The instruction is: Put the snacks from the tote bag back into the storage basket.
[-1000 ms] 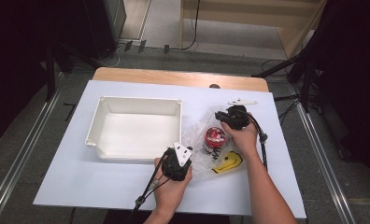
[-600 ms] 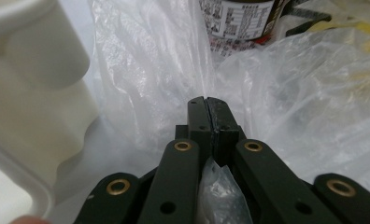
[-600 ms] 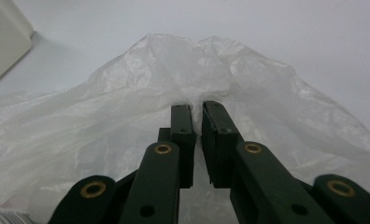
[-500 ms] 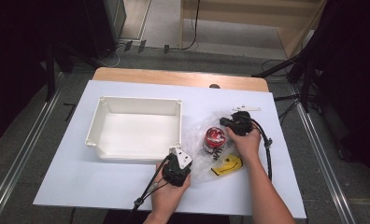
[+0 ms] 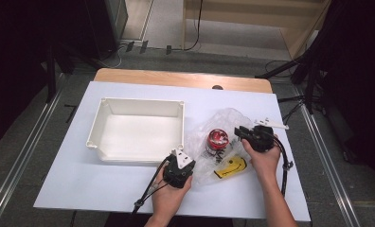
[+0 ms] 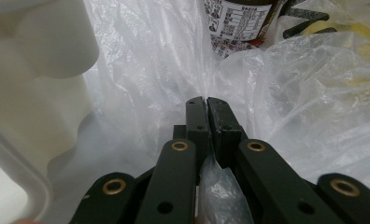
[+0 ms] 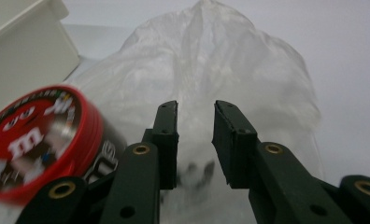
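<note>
Scene at the white table [image 5: 72, 189], with the clear plastic bag [image 5: 209, 137] as landmark; the bag lies crumpled just to the right of the white tray [image 5: 137, 132], its near-left edge almost against the tray's wall. Inside the bag, near its middle, stands a candy jar [image 5: 218, 140] with a red lid, upright; a yellow packet [image 5: 229, 169] lies at the bag's near-right corner, apparently under the film.

Left gripper [image 5: 180, 166]: at the near-left edge of the bag, between bag and tray corner, held by the left hand [image 5: 169, 198]; in the left gripper view the jaws are pressed together on a fold of the bag [image 6: 141, 70], a scrap of film bunched between the arms behind the pads; the jar's label [image 6: 237, 18] stands beyond, at the top of that view, and the tray's rounded wall [image 6: 38, 56] to the left.

Right gripper [image 5: 245, 133]: at the right side of the bag, just beside the jar, held by the right hand [image 5: 263, 158]; its jaws have just been opening and stand a narrow gap apart, pads pressing on nothing; in the right gripper view [image 7: 195, 140] the bag's film rises ahead of and between the pads, while the jar's red lid [image 7: 29, 140] sits close at the left, blurred.
</note>
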Tool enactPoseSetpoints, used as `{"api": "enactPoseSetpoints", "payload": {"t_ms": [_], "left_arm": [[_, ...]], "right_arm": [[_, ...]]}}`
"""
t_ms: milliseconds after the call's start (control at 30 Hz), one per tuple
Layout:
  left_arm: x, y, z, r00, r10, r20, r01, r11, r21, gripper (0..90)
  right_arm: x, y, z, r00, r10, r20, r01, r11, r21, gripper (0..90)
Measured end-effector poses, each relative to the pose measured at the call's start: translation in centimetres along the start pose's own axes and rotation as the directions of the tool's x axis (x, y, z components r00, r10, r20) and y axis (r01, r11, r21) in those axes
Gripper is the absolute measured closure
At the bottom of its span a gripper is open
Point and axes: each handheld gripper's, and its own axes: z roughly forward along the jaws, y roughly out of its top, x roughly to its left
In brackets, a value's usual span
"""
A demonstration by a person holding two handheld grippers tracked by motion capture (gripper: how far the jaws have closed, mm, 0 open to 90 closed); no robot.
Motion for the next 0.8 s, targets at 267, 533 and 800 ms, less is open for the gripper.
{"api": "enactPoseSetpoints", "payload": {"t_ms": [267,533,800], "left_arm": [[0.1,-0.1,-0.1,0.9998,-0.009,0.016,0.009,0.9999,-0.013,86.2],[0.4,-0.1,-0.2,0.9993,-0.018,0.033,0.018,0.9996,-0.020,84.9],[0.4,-0.1,-0.3,0.9992,-0.015,0.037,0.016,0.9997,-0.021,84.5]], "right_arm": [[-1.4,-3.8,-1.6,0.9989,0.003,0.047,-0.007,0.995,0.101,72.1],[-1.4,-4.7,-2.6,0.9946,-0.027,0.100,0.015,0.993,0.118,68.9],[0.7,-2.5,-5.8,0.9987,-0.050,0.004,0.050,0.998,-0.034,61.6]]}}
